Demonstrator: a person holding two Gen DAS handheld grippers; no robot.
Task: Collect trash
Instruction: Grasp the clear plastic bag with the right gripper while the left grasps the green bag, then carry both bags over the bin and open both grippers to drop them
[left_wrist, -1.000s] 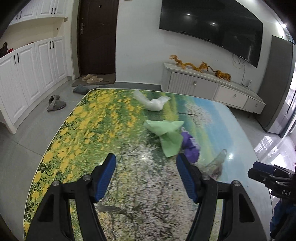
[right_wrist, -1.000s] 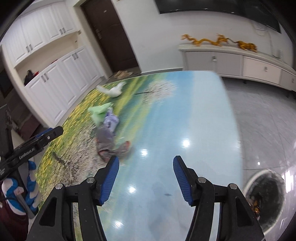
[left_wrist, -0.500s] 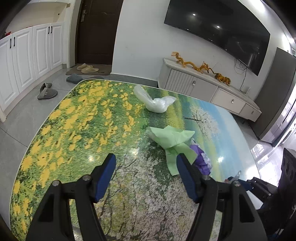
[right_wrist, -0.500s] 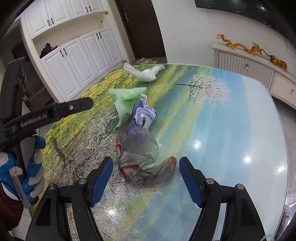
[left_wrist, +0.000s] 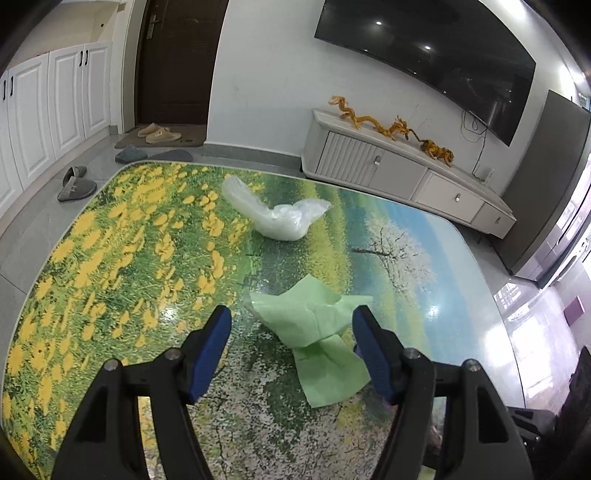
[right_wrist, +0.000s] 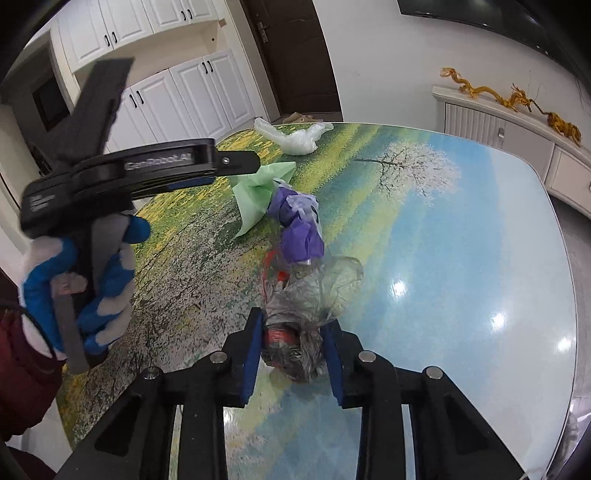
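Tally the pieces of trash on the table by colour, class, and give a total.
White bag: 1
Green bag: 1
Purple wrapper: 1
Clear bag, red inside: 1
Total: 4

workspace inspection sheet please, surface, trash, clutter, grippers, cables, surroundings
surface: glossy table with a printed meadow and tree picture, glare spots on the blue part
job's things: white plastic bag at the far end; green paper; purple wrapper; clear crumpled bag with something red inside
clutter: nothing seen besides the trash
grippers: right hand-held gripper has just been closing, pads pressing the clear crumpled bag; left hand-held gripper open above the green paper, not touching it
cables: wires hang below the tv onto the cabinet
surroundings: golden dragon ornaments on the cabinet, slippers on the floor, dark door, white cupboards
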